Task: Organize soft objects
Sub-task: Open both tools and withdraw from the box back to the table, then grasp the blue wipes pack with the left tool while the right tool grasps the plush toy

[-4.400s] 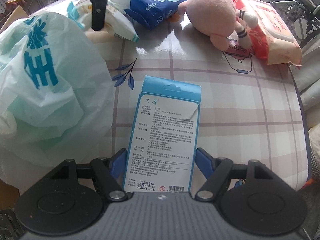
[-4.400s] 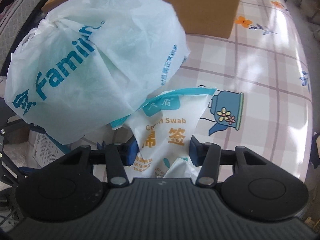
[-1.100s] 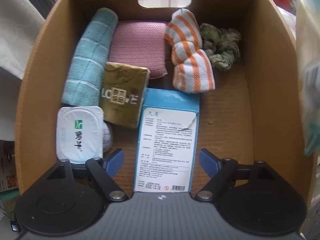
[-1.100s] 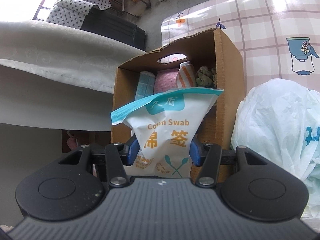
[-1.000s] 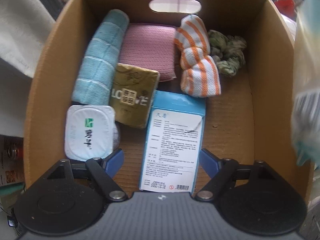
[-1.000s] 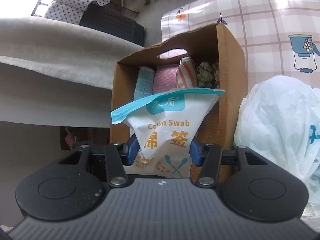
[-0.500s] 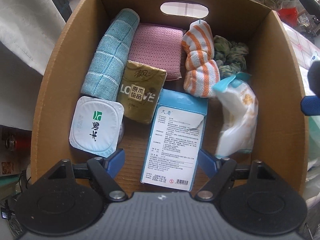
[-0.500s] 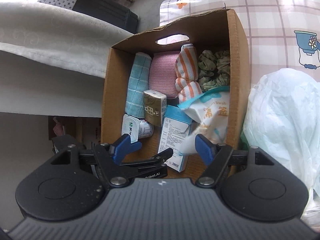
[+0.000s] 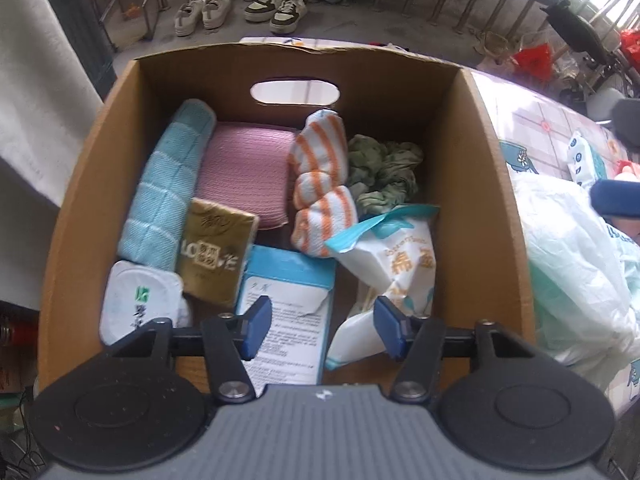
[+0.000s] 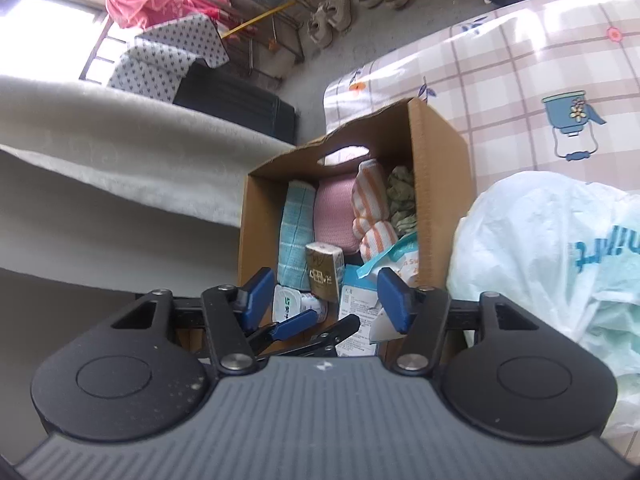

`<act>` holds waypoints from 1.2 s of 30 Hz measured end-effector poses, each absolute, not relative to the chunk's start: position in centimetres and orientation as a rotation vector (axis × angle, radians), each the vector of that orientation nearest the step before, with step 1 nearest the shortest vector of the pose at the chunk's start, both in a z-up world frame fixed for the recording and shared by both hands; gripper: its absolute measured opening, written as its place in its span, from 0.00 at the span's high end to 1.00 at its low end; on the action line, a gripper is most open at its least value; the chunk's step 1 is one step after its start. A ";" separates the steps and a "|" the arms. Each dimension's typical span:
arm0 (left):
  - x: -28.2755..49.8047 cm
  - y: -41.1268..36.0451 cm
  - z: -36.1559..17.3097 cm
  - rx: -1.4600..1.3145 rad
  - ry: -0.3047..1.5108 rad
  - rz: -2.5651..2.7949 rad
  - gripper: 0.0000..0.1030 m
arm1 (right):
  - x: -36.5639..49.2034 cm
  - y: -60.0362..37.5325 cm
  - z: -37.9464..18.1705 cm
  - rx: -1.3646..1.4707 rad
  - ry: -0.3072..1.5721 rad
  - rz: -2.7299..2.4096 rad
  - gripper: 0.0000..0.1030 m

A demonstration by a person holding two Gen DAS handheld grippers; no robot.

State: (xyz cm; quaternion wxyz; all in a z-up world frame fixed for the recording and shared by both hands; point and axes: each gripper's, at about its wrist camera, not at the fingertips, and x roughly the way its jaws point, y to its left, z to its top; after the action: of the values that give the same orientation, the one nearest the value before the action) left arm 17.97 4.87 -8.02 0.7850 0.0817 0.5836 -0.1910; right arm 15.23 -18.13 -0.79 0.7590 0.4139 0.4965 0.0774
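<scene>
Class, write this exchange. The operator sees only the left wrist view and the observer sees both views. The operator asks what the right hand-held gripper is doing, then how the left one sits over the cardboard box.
Operator: My view barely shows the other tool. Is the right hand-held gripper holding anything?
Observer: No. The right hand-held gripper is open with nothing between its fingers.
Operator: Where does my left one sit, seen from outside?
Observer: The left hand-held gripper hangs over the near end of the cardboard box, above the yogurt cup and the blue carton.
</scene>
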 end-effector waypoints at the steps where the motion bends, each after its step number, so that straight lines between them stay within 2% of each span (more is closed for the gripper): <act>1: 18.0 4.4 -8.5 0.181 1.262 -0.414 0.56 | 14.9 -18.6 -0.7 0.907 1.072 0.160 0.48; 4: 18.6 2.9 -9.8 0.195 1.298 -0.430 0.62 | 13.9 -19.9 -0.9 0.938 1.055 0.130 0.49; 9: 19.0 1.6 -10.5 0.185 1.323 -0.434 0.63 | 12.4 -21.4 -1.3 0.971 1.046 0.096 0.49; 10: 19.0 1.7 -10.3 0.180 1.322 -0.433 0.61 | 12.1 -21.5 -1.4 0.976 1.042 0.091 0.49; 12: 19.0 2.0 -9.9 0.163 1.320 -0.424 0.44 | 11.6 -22.0 -1.4 0.987 1.032 0.084 0.48; 14: 18.9 2.5 -9.1 0.153 1.303 -0.396 0.39 | 11.1 -22.4 -1.5 0.993 1.021 0.073 0.48; 16: 18.5 3.0 -8.0 0.154 1.283 -0.369 0.37 | 10.6 -23.0 -1.6 1.005 1.011 0.065 0.46; 19: 17.9 3.5 -6.0 0.138 1.243 -0.320 0.34 | 9.8 -24.0 -1.7 1.024 0.997 0.059 0.39; 21: 17.4 3.5 -4.5 0.131 1.209 -0.290 0.31 | 9.2 -24.7 -1.7 1.033 0.986 0.060 0.29; 24: 16.4 2.8 -2.0 0.127 1.150 -0.251 0.27 | 8.1 -26.1 -2.2 1.053 0.972 0.064 0.23; 31: 14.5 -2.5 2.8 0.097 1.064 -0.250 0.20 | 5.4 -31.3 -2.5 1.092 0.979 0.054 0.20; 36: 13.5 -8.6 4.8 0.098 1.023 -0.320 0.13 | 3.1 -37.4 -1.0 0.989 0.976 0.014 0.09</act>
State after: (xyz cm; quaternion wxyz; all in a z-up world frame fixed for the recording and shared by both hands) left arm 13.53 -8.57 4.76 0.8587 0.0467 0.4872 -0.1523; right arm 3.14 -37.36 -1.04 0.7684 0.4555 0.4495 0.0066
